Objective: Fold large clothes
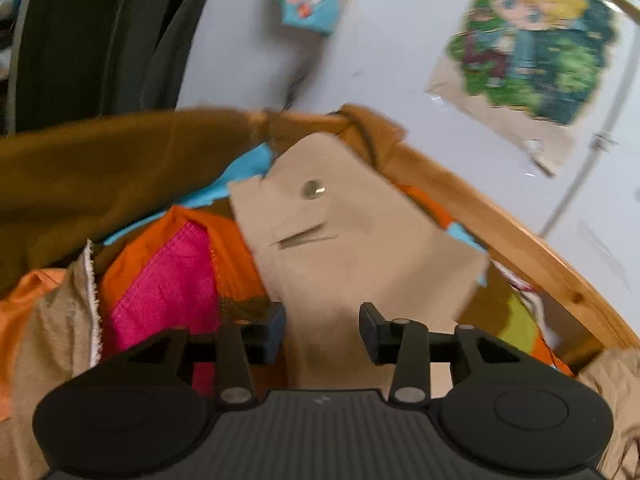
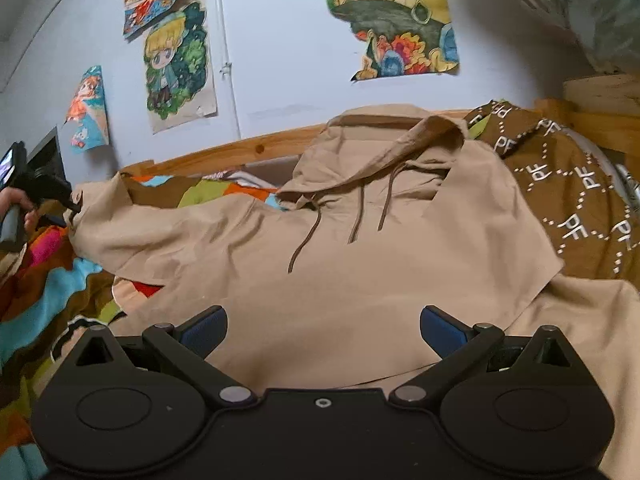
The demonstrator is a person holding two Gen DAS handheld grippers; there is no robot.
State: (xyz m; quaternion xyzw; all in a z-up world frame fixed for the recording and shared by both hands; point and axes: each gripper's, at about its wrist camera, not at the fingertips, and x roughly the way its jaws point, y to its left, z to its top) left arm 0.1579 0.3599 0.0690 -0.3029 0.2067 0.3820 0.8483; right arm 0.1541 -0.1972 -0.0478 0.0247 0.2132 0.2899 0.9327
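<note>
Brown cloth (image 2: 568, 196) beside hoodie (image 2: 360, 264).

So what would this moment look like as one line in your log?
stage: folding hoodie | left gripper: open, sleeve cuff between fingers | right gripper: open, over hoodie body | surface: bedspread

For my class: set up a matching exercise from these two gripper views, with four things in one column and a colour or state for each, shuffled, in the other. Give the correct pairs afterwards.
Things
1. hoodie
2. patterned garment
3. right gripper
4. hoodie cuff

Colour or state
A. brown with white letters
B. jaws wide apart, above the cloth
C. beige, spread out, hood towards the wall
D. carries a metal snap, lies in front of the left gripper

Pairs: 1-C, 2-A, 3-B, 4-D
</note>
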